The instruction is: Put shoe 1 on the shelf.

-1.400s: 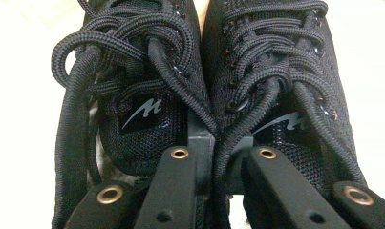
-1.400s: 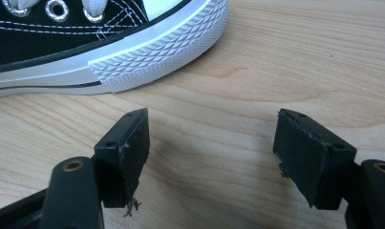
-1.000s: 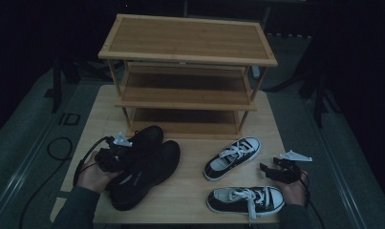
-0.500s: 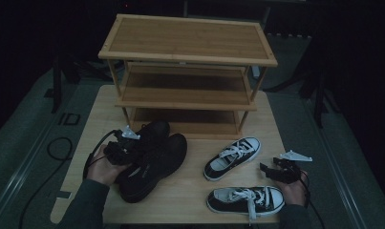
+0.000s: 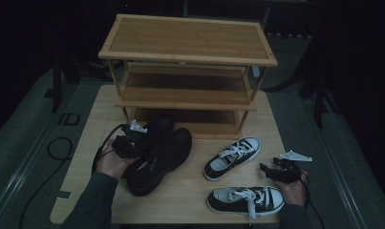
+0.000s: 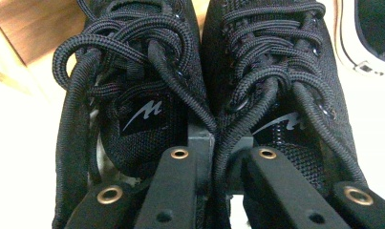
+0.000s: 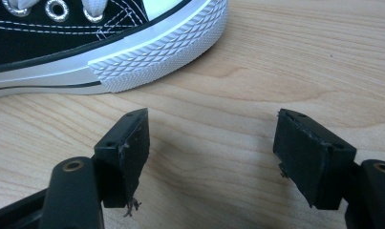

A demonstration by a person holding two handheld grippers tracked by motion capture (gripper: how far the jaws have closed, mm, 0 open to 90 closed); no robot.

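Shoes (image 5: 157,150), pinched together in the left tool (image 5: 133,138), are edging closer to the rack (image 5: 187,90) ahead of it; right tool (image 5: 276,171) is resting spread beside a sneaker (image 5: 245,198).

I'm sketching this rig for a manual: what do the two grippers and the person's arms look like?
Both the left gripper and the right gripper are black, each topped by a grey three-cornered plate and trailing a black cable. The jaws are flat black bars with brass-ringed holes. The sleeves are dark grey-green.
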